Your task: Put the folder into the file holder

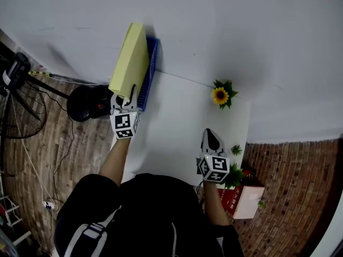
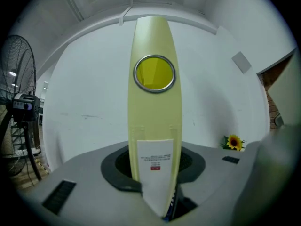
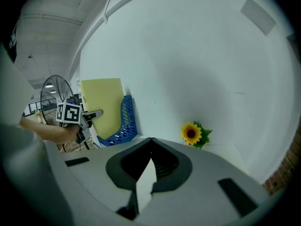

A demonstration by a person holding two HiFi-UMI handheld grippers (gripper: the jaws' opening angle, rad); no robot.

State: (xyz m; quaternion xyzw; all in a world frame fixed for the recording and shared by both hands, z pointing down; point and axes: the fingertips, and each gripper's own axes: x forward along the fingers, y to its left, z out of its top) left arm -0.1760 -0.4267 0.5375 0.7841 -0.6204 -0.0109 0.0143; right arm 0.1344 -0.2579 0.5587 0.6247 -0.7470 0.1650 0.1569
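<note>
Left tool (image 1: 125, 98) is clamped on the yellow folder (image 1: 130, 62), jaws pinching its near spine edge. The folder stands tilted at the blue file holder (image 1: 150, 68), right in the far left corner of the white surface (image 1: 177, 127), against the wall. Right tool (image 1: 212, 136) hovers over the near right part of the surface, jaws together on nothing, well apart from the action.

Here's the worry, as I read it. The folder leans out toward the left edge, away from the holder's blue side. Release it at that tilt and it could topple off the surface, down toward the fan (image 1: 19, 108). Press down off-line and the holder may skid or twist along the wall, with no second tool there to steady it.

Now the views. The left gripper view looks straight up the spine, with the ring hole (image 2: 154, 73) high up and the white label (image 2: 155, 158) right at the jaws. It shows nothing of the holder. The right gripper view gives the side-on picture, with the folder's broad face (image 3: 102, 105) just beside the holder's perforated side (image 3: 125, 119) and its lower edge down by the base. Whether it is seated, I cannot tell. The sunflower (image 1: 220, 95) sits at the far right edge, out of the way.
</note>
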